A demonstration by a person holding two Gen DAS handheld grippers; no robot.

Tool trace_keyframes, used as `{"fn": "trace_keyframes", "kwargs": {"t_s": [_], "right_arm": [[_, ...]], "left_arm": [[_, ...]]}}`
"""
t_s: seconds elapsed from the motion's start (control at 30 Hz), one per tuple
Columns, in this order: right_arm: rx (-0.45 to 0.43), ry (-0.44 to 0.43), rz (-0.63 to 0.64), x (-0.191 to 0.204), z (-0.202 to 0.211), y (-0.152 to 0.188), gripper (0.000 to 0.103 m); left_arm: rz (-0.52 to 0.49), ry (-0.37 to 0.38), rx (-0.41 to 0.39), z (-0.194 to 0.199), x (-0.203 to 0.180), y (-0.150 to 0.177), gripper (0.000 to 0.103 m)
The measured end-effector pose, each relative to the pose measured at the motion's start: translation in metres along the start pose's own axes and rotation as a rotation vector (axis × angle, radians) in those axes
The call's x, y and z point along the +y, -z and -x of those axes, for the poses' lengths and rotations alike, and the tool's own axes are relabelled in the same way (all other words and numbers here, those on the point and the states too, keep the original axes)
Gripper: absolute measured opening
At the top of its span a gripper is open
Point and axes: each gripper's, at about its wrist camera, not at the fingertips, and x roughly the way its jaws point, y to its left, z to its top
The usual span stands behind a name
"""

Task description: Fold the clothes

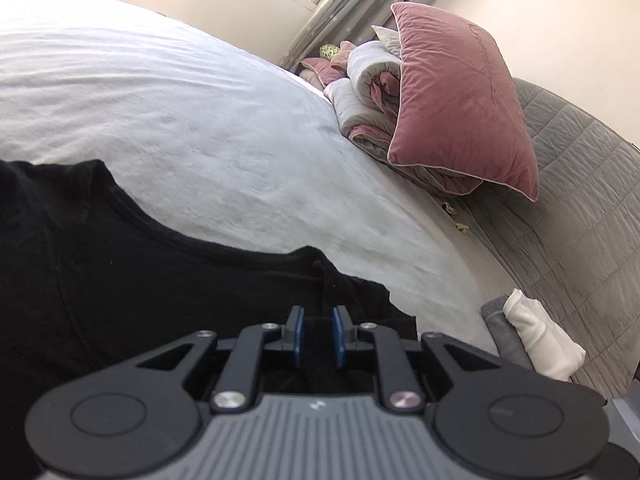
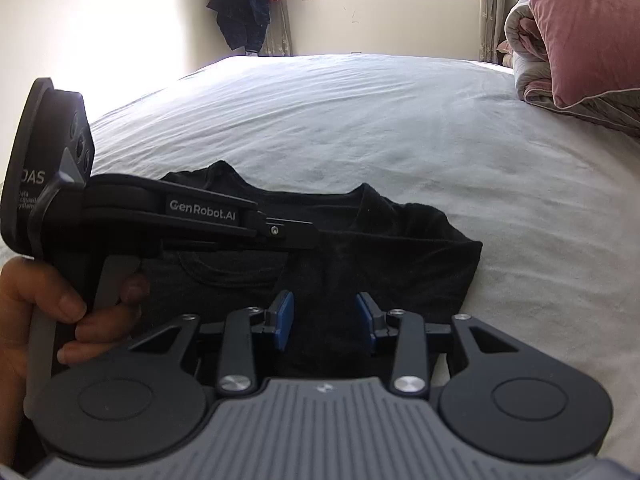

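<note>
Black folded shirt lengthwise left-right, collar away; left gripper and right gripper spread, empty.

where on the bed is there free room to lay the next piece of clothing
The widest bare stretch of the white sheet runs from the black t-shirt toward the window wall, bordered on the right by the pink cushion and rolled quilt. That headboard side is crowded, as is the near corner with small folded white and grey cloths.

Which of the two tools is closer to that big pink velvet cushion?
Right, probably. The pink velvet cushion sits on the bed's right side; the right tool is over the black shirt's right part, the left tool further left.
</note>
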Motion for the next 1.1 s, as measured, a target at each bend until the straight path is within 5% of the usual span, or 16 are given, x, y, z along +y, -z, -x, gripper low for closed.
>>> {"fn": "trace_keyframes", "kwargs": {"t_s": [0.2,0.4,0.57,0.9,1.1], "right_arm": [[-0.069,0.032,-0.149,0.012,-0.019,-0.050,0.045],[-0.111,-0.031,-0.340,0.025,-0.053,-0.066,0.046],[-0.049,-0.109,-0.294,0.059,-0.090,-0.064,0.046],[-0.105,-0.127,-0.257,0.075,-0.107,-0.036,0.046],[-0.113,-0.203,-0.264,0.071,-0.101,-0.034,0.046]], "left_arm": [[0.078,-0.133,-0.107,0.033,0.023,-0.022,0.022],[0.171,-0.286,-0.195,0.058,0.055,-0.036,0.028],[0.240,-0.378,-0.222,0.071,0.081,-0.039,0.030],[0.285,-0.506,-0.217,0.071,0.101,-0.035,0.034],[0.207,-0.580,-0.235,0.094,0.088,-0.038,0.058]]}}
